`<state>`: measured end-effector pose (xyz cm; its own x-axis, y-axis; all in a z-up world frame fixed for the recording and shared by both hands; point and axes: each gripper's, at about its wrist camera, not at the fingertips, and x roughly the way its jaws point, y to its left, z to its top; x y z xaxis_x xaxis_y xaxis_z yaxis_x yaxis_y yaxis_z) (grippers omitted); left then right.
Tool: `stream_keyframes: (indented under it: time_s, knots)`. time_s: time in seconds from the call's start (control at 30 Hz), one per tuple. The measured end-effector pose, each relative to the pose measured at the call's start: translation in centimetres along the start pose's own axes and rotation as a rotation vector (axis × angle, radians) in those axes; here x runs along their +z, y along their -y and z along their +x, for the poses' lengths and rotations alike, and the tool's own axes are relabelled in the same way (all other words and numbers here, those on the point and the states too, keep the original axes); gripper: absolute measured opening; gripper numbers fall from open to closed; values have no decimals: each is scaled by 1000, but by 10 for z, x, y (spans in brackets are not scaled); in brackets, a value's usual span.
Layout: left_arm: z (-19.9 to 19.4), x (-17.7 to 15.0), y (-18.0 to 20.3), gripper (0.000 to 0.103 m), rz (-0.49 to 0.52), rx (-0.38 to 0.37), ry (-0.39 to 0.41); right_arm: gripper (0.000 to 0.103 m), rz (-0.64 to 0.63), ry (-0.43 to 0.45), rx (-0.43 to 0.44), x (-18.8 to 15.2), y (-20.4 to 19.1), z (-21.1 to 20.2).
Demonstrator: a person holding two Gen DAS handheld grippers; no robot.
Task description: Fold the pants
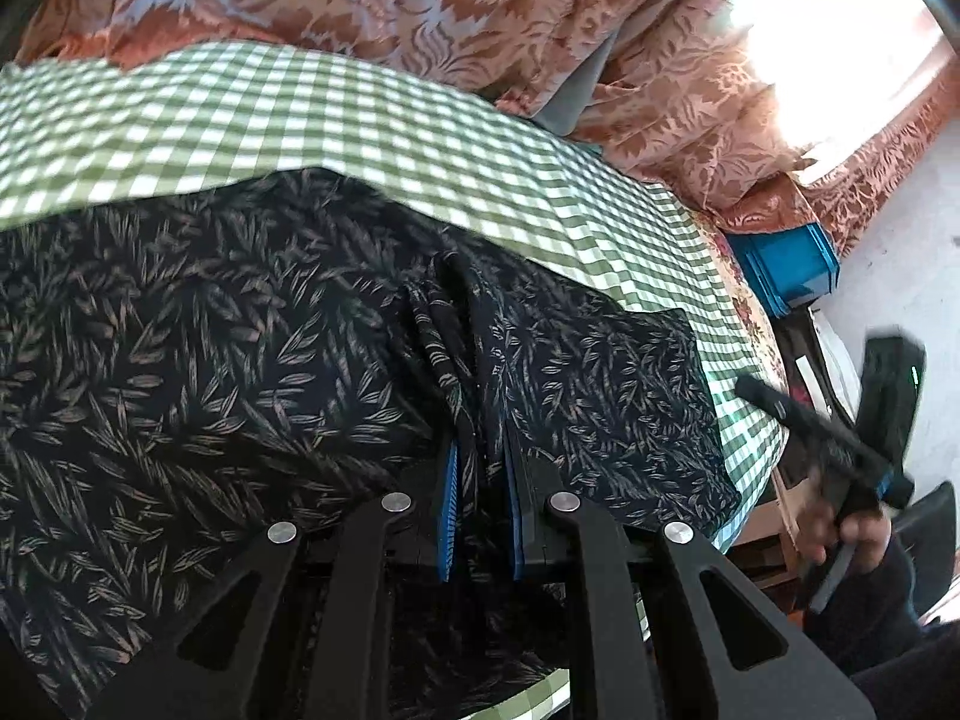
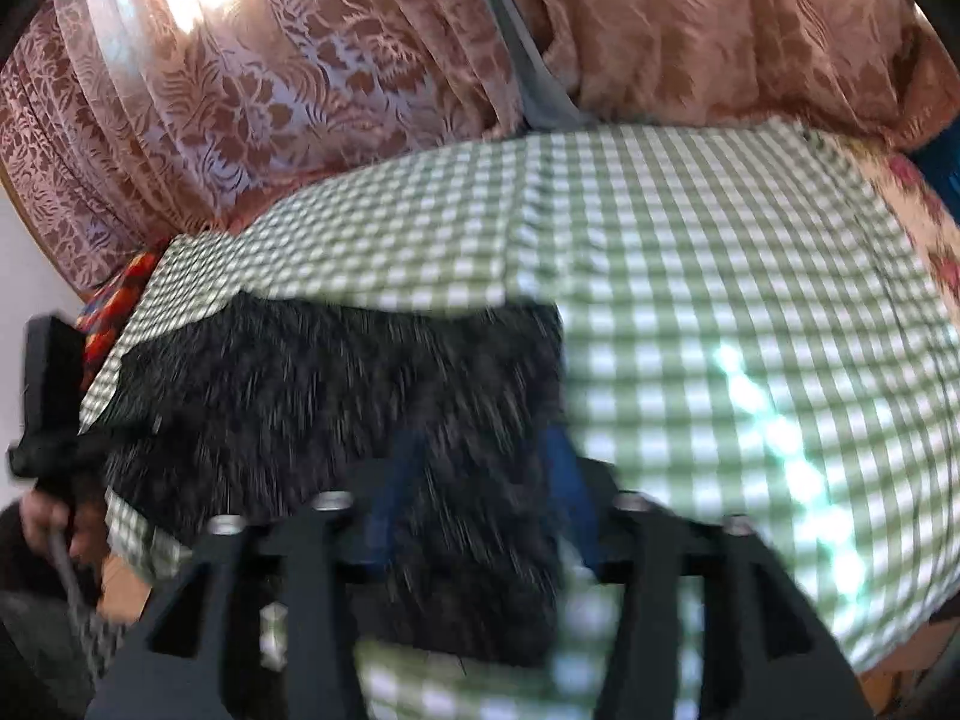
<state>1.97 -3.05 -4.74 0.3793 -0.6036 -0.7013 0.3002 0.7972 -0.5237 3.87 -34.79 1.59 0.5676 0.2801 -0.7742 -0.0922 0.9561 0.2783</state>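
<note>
The dark leaf-printed pants (image 1: pixel 240 324) lie on the green checked tablecloth (image 1: pixel 372 114). The left gripper (image 1: pixel 483 462) pinches a pleat; the right gripper (image 2: pixel 474 468) stands half-open, holding nothing. Next probably: carry the fold over.

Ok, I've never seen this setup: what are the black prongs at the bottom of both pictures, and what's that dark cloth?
Each picture comes from a camera on a hand-held claw, looking along its two fingers. There is no robot arm; a person holds one in each hand. The left claw is shut on a bunched fold of the dark leaf-print pants, which lie on a green checked cloth. The right claw is open, its blurred fingers standing either side of the pants' edge. Patterned curtains hang behind.
</note>
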Motion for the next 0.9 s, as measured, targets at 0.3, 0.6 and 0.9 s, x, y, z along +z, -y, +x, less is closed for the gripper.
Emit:
stream_keyframes:
  time_s: [0.3,0.6,0.9]
  knots:
    - [8,-7,-8,12,15,51,-26,54,39,-74,-40,23,-7,77]
    - [-7,-11,-12,13,-3,65,-10,55,-67,-40,-141,15,-28,73]
    - [-29,-26,0,13,56,162,5,51,-200,-53,137,11,-108,85]
